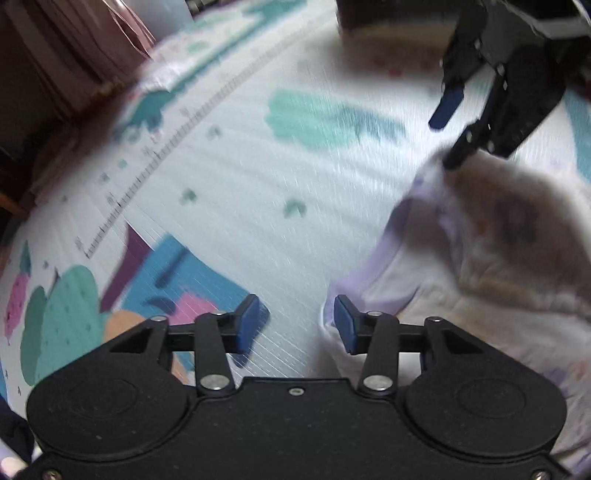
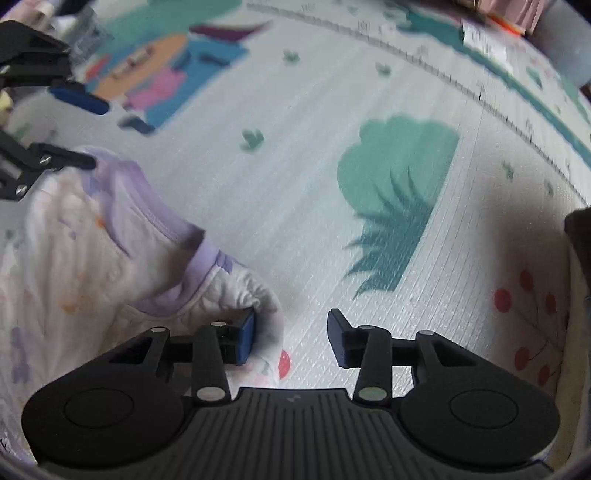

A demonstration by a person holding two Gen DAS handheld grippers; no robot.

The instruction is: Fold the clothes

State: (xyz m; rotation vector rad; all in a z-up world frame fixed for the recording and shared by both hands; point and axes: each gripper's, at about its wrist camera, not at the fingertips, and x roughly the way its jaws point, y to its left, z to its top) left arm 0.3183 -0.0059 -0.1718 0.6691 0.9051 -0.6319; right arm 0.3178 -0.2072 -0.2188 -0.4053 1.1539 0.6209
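Observation:
A small white garment (image 1: 480, 295) with lilac trim and faint prints lies crumpled on a patterned play mat (image 1: 258, 184). My left gripper (image 1: 297, 325) is open just over the mat, and the garment's lilac edge lies beside its right pad. In the left wrist view my right gripper (image 1: 452, 133) hangs open over the garment's far end. In the right wrist view the right gripper (image 2: 291, 339) is open; a bunched corner of the garment (image 2: 74, 258) sits against its left pad, clear of the right pad. The left gripper (image 2: 79, 129) stands open at the garment's far edge.
The mat (image 2: 295, 184) carries a printed ruler line, green bushes and cherries. Pink folds of fabric (image 1: 74, 48) and dark furniture border the mat at the upper left. A dark box (image 1: 369, 14) stands at the mat's far end. A dark object (image 2: 580, 229) intrudes at the right edge.

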